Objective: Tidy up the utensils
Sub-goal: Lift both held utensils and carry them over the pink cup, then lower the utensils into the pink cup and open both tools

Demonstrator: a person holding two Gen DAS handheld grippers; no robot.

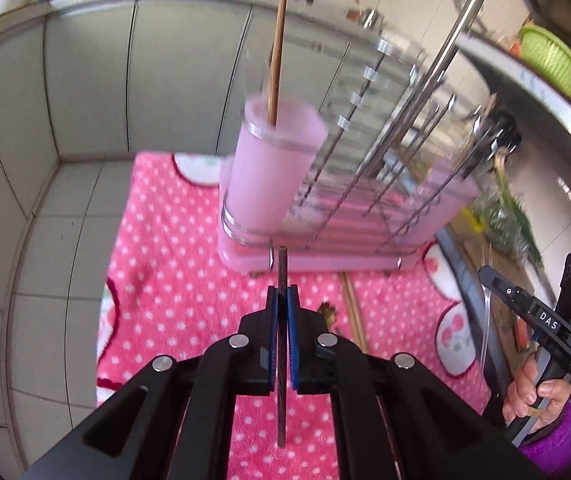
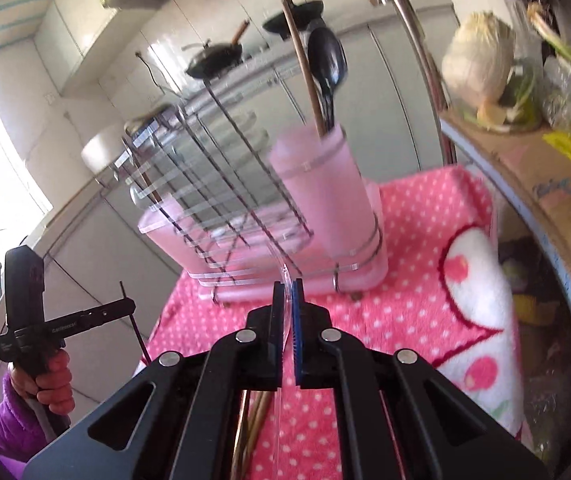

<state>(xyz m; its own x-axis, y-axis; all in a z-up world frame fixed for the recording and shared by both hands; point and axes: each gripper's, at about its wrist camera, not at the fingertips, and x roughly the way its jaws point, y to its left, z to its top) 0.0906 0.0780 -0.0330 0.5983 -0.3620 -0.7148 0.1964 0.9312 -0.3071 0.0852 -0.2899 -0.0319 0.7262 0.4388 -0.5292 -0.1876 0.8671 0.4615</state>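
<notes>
Fuzzy polka-dot towel [image 1: 173, 264] under frosted cup [image 1: 273, 168]

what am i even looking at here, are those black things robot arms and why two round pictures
No robot: a person holds a handheld claw in each hand, and each round picture comes from a camera on one claw, looking along its fingers. The left claw is clamped on a dark chopstick. The right claw is clamped on a clear plastic utensil. Ahead, on a pink dotted towel, stands a pink dish rack with a pink cup holding a brown chopstick and a black spoon. More chopsticks lie on the towel.
</notes>
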